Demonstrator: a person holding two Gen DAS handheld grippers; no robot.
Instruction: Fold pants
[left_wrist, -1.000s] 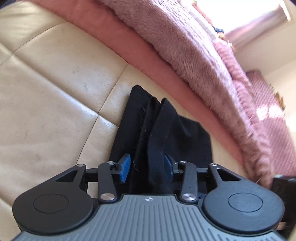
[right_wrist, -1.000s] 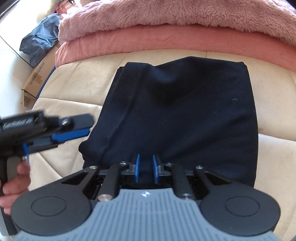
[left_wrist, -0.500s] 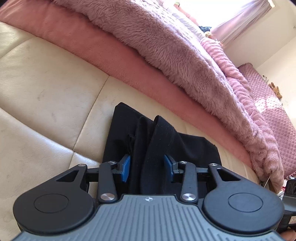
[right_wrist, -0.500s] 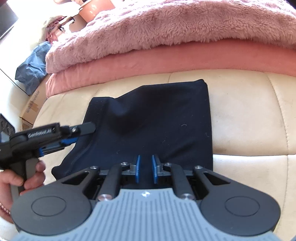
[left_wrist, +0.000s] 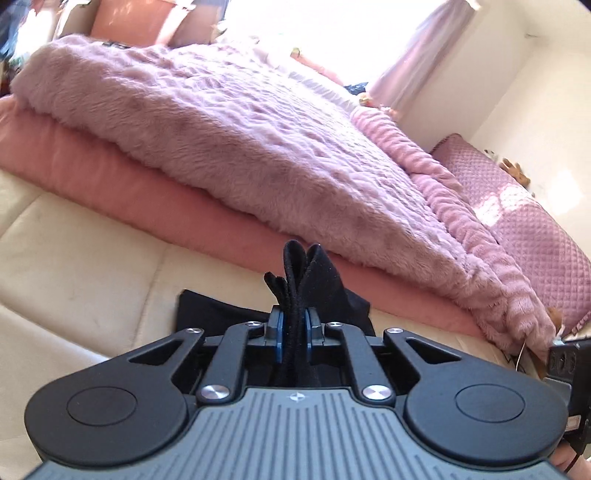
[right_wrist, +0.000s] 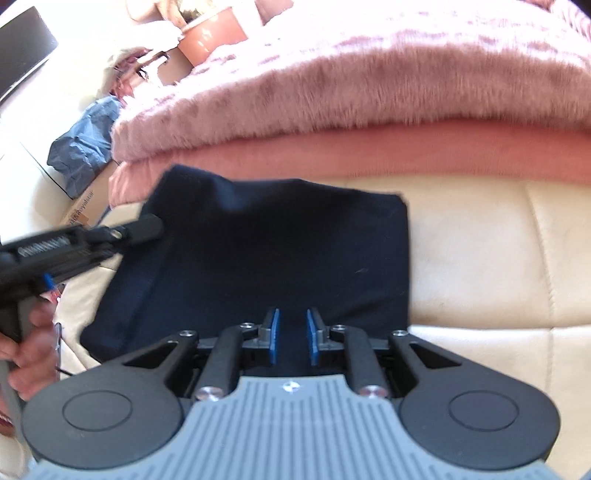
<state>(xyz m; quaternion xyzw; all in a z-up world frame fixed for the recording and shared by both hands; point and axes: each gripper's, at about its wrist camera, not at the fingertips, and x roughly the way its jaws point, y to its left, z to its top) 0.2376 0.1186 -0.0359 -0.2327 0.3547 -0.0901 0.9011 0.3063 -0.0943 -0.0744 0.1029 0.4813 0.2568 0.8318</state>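
The black pants (right_wrist: 280, 254) lie folded on the cream leather cushion (right_wrist: 480, 258). My left gripper (left_wrist: 294, 334) is shut on a bunched edge of the pants (left_wrist: 303, 280), which sticks up between its blue pads. It also shows in the right wrist view (right_wrist: 85, 243) at the pants' left edge, held by a hand. My right gripper (right_wrist: 292, 338) sits over the near edge of the pants. Its blue pads stand a small way apart with dark cloth between them; I cannot tell if they grip it.
A pink mattress edge (left_wrist: 166, 206) and a fluffy pink blanket (left_wrist: 221, 129) run along the far side of the cushion. A cardboard box (right_wrist: 85, 210) and a blue bundle (right_wrist: 81, 147) are at the far left.
My left gripper has closed on the pants' edge and tilted up, lifting it. My right gripper's pads have spread slightly. The pants' left corner has risen toward the blanket.
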